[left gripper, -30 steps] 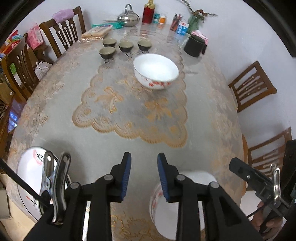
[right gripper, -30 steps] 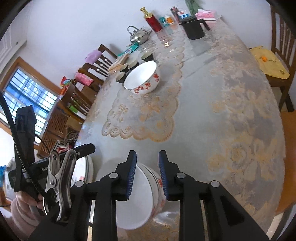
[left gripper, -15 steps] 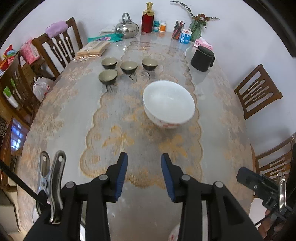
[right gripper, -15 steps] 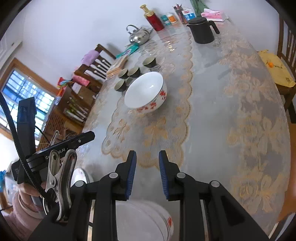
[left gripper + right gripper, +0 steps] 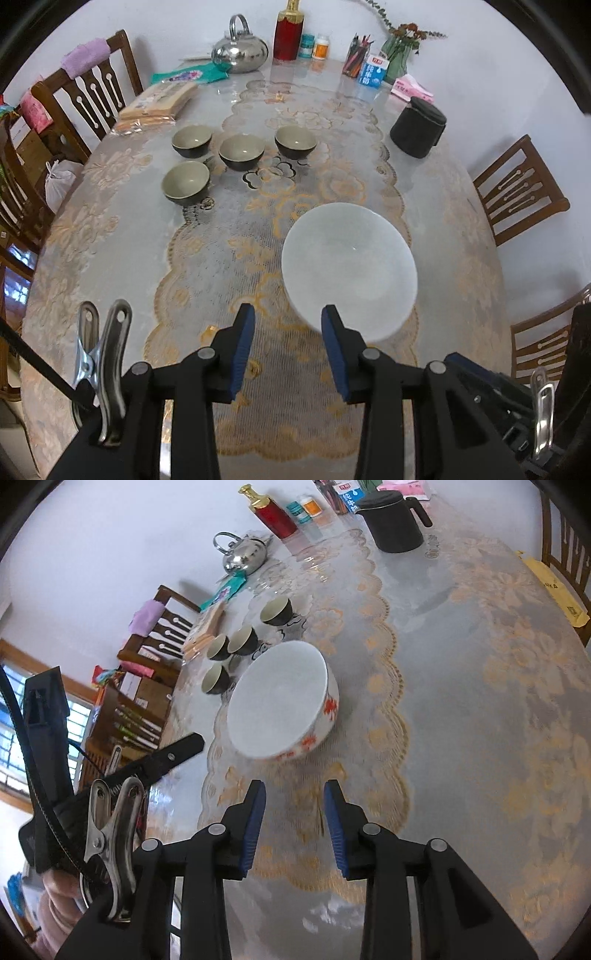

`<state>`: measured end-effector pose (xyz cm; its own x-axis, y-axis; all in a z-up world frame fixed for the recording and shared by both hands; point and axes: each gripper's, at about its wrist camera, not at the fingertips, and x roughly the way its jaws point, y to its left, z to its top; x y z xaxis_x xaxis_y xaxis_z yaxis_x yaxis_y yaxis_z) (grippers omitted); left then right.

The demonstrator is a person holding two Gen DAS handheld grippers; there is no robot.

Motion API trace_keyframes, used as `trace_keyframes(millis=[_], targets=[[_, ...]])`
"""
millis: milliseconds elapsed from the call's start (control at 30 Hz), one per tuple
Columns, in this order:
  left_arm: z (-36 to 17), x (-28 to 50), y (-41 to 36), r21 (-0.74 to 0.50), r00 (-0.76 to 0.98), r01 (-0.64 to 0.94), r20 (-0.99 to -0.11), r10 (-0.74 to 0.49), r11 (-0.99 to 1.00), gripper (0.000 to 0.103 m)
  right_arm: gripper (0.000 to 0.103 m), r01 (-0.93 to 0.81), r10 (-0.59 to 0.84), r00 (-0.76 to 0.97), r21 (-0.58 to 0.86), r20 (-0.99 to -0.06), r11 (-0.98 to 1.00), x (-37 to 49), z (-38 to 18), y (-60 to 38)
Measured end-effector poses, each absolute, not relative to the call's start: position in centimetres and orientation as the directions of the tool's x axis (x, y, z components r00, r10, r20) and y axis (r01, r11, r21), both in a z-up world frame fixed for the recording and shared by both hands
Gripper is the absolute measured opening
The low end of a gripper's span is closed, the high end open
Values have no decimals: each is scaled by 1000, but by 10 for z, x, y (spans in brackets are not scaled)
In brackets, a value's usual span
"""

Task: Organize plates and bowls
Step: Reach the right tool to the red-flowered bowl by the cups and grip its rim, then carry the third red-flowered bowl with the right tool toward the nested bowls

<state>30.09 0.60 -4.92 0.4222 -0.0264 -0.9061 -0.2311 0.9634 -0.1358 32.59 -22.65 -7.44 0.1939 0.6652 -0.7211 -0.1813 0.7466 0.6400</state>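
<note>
My empty left gripper [image 5: 288, 345] and right gripper [image 5: 294, 821], jaws just widened, now close on the white red-flowered ceramic bowl [image 5: 282, 701] at twelve o'clock, next to stack.

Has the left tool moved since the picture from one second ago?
Yes. The left tool has moved forward along the table, toward the big white bowl: the bowl and the four small dark bowls now look nearer and lower in its view.

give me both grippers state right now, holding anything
Left gripper: open, nothing between its jaws, just short of the large white bowl.
Right gripper: open and empty, jaws just been opening, the bowl ahead of it.
</note>
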Motion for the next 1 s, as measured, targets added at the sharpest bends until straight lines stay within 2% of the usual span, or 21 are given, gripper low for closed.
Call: trace_keyframes(millis=[367, 433, 533, 667, 833, 867, 900, 1000], targets=[[-85, 342, 17, -151, 394, -219, -918, -55, 964, 39, 34, -141, 609, 182, 593, -772, 793, 379, -109, -189], [-91, 346, 19, -153, 387, -217, -920, -59, 964, 39, 37, -161, 582, 189, 560, -791, 813, 381, -112, -182], [-100, 351, 19, -167, 376, -214, -924, -76, 963, 34, 38, -179, 563, 184, 535, -806, 825, 385, -121, -176], [-110, 357, 17, -165, 366, -211, -927, -78, 964, 34, 38, -171, 551, 167, 527, -817, 833, 389, -135, -172], [-116, 364, 11, -128, 381, -194, -924, -45, 973, 34, 32, -184, 542, 191, 513, -818, 839, 390, -138, -167], [-117, 365, 9, -141, 385, -186, -921, -60, 972, 33, 31, -181, 539, 193, 511, -820, 841, 390, -138, -167], [-117, 365, 8, -152, 385, -174, -920, -75, 973, 26, 29, -180, 539, 196, 510, -819, 841, 390, -138, -167], [-116, 363, -2, -120, 374, -121, -925, -67, 985, 26, 26, -172, 515, 203, 488, -833, 856, 388, -137, -169]])
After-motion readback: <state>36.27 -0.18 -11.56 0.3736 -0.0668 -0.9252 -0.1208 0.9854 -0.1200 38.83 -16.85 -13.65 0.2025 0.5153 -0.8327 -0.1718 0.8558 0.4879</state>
